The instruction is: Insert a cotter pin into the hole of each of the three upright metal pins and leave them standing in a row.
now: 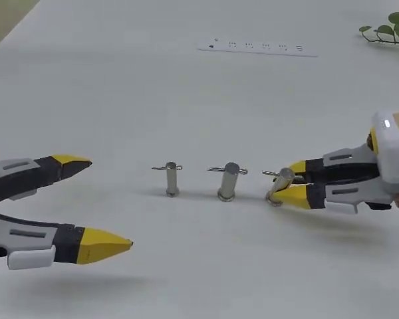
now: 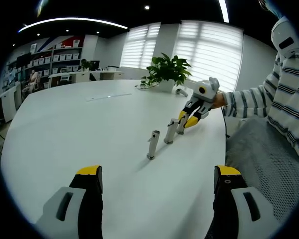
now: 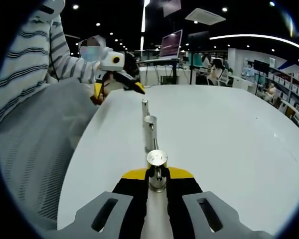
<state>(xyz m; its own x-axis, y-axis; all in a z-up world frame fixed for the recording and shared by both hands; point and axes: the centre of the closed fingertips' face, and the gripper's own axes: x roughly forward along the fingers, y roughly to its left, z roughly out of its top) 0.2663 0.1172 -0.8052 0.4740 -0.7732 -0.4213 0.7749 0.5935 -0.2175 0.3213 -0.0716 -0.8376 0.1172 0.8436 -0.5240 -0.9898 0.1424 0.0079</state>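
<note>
We see the right hand-held gripper clamped on the rightmost metal pin, which leans at the end of the row on the white desk. The middle metal pin stands upright just beside it with a cotter pin through its top; the leftmost metal pin carries a second cotter pin. Our left hand-held gripper hovers with jaws spread wide, well apart from the row.

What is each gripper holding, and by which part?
Right gripper grips the rightmost metal pin by its shaft, below the head. Left gripper is open, empty.
</note>
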